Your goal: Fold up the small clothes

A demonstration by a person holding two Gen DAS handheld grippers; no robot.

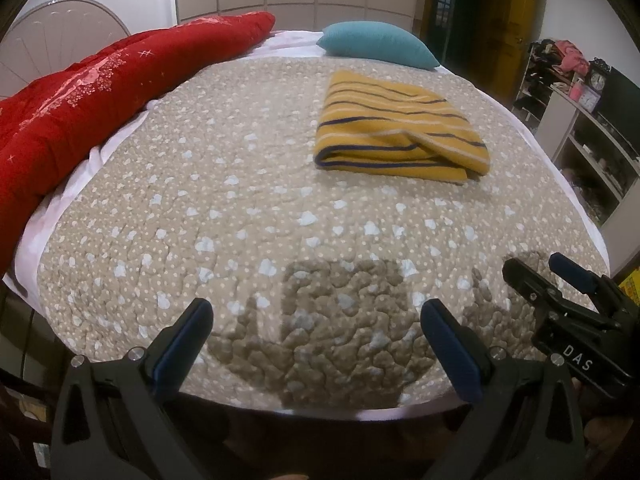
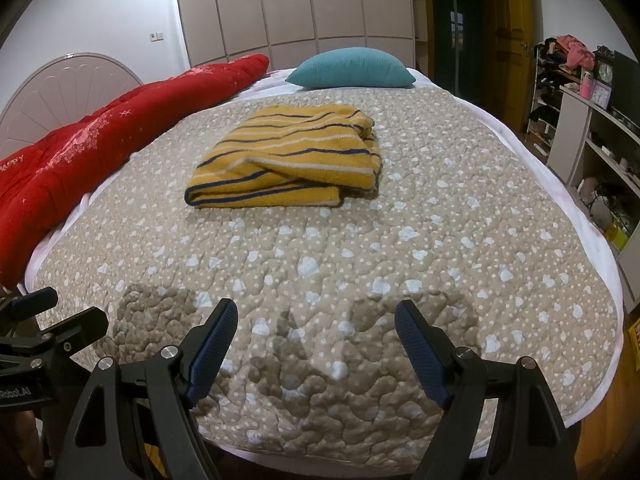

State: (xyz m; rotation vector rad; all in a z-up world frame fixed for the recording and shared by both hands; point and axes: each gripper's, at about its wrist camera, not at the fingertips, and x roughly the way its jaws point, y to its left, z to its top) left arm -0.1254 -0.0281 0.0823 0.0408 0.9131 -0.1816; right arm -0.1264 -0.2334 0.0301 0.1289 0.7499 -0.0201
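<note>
A mustard-yellow garment with navy and white stripes (image 1: 400, 128) (image 2: 290, 156) lies folded into a flat packet on the beige quilted bedspread (image 1: 240, 220) (image 2: 380, 240), far out toward the middle of the bed. My left gripper (image 1: 316, 310) is open over the near edge of the bed, nothing between its blue-padded fingers. My right gripper (image 2: 316, 312) is open too and holds nothing, well short of the garment. The right gripper (image 1: 536, 264) shows at the right edge of the left wrist view, and the left gripper (image 2: 48, 308) at the left edge of the right wrist view.
A red quilt (image 1: 100, 92) (image 2: 100, 140) runs along the bed's left side. A teal pillow (image 1: 376, 44) (image 2: 352, 68) lies at the far end. Shelves with clutter (image 1: 580, 120) (image 2: 592, 140) stand to the right; wardrobe doors (image 2: 292, 4) stand behind.
</note>
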